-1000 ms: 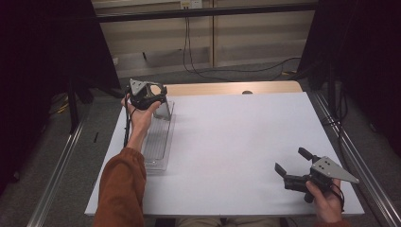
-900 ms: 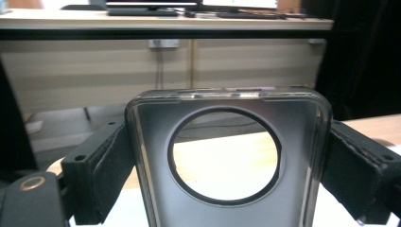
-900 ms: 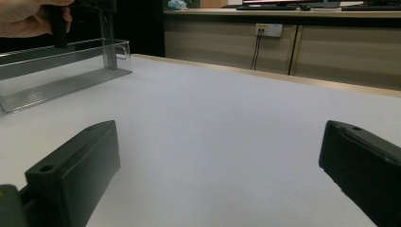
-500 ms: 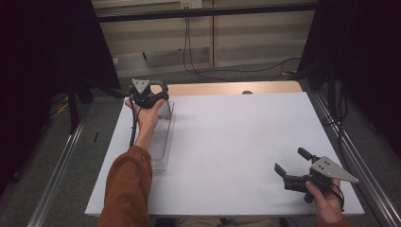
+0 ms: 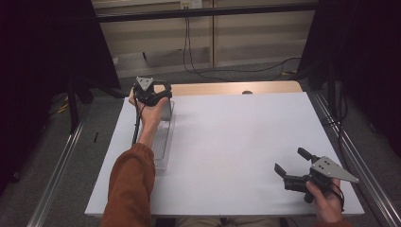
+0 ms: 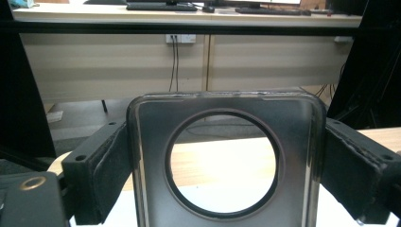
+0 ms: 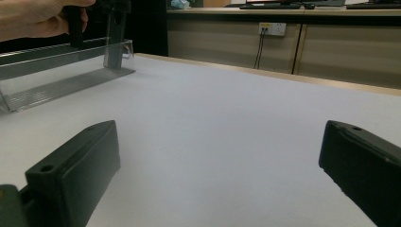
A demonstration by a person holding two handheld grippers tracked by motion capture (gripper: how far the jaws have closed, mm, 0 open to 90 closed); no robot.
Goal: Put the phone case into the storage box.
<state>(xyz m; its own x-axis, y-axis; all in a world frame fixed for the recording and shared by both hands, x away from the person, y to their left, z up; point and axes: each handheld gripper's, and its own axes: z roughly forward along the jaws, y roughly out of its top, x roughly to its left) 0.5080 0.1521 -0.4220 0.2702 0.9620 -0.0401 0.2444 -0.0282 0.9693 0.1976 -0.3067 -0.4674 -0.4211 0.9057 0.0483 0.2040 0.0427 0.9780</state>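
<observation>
My left gripper (image 5: 151,92) is over the far end of a clear plastic tray (image 5: 161,142) at the table's left. It is shut on a smoky translucent plate with a large round hole (image 6: 151,142), one jaw pressing on each side edge. The plate (image 5: 166,109) stands upright at the tray's far end; whether it rests on the tray I cannot tell. In the right gripper view the plate (image 7: 115,47) shows beside the left hand (image 7: 38,19). My right gripper (image 5: 294,166) is open near the table's front right, with nothing between its jaws (image 7: 222,156).
The white table top (image 5: 236,137) spreads between the two grippers. The long ribbed tray (image 7: 61,85) runs front to back along the left side. A wooden strip (image 5: 227,88) edges the far side, with cables and a wall socket behind. Metal rails flank the table.
The left forearm has shifted slightly right, and the left gripper stays at the tray's far end with the plate. The right gripper has hardly moved.
</observation>
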